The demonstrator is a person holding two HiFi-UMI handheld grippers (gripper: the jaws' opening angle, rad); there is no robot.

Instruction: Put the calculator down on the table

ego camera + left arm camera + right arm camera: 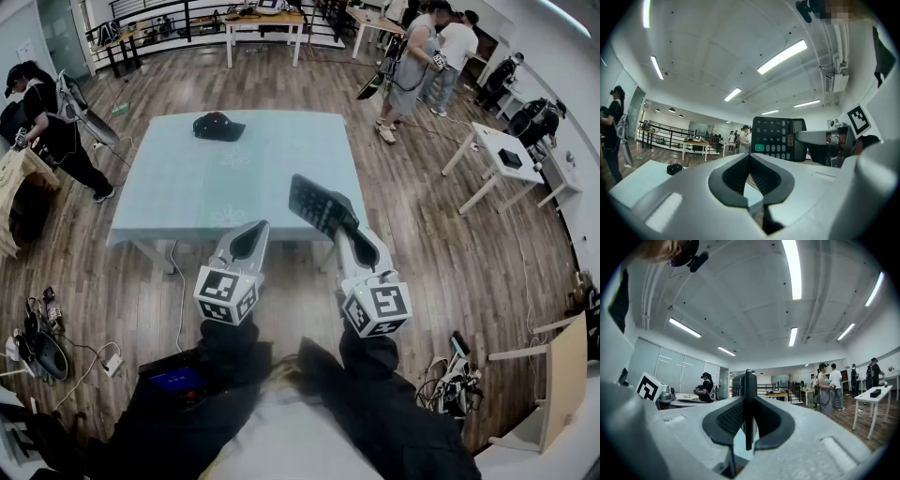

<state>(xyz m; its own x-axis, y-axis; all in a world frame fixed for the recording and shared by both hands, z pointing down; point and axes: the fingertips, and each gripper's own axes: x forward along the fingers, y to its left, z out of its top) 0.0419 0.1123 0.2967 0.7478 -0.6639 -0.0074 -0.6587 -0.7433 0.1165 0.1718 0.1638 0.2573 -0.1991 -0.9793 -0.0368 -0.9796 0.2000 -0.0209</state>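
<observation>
A black calculator (320, 205) with grey keys and one green key is held in the air, edge-on between the pads of my right gripper (348, 228), which is shut on it. It hangs over the near edge of the pale blue table (187, 187). In the right gripper view the calculator (748, 394) stands as a thin upright slab between the jaws. From the left gripper view its keypad face (776, 139) shows at the right. My left gripper (249, 238) hovers beside it at the table's near edge, shut, with nothing between its pads.
A black cap (217, 126) lies at the far side of the table. People stand around the room, one at the left (52, 131) and several at the back right (422, 61). White tables (502, 159) stand at the right; cables and gear (42, 337) lie on the wooden floor.
</observation>
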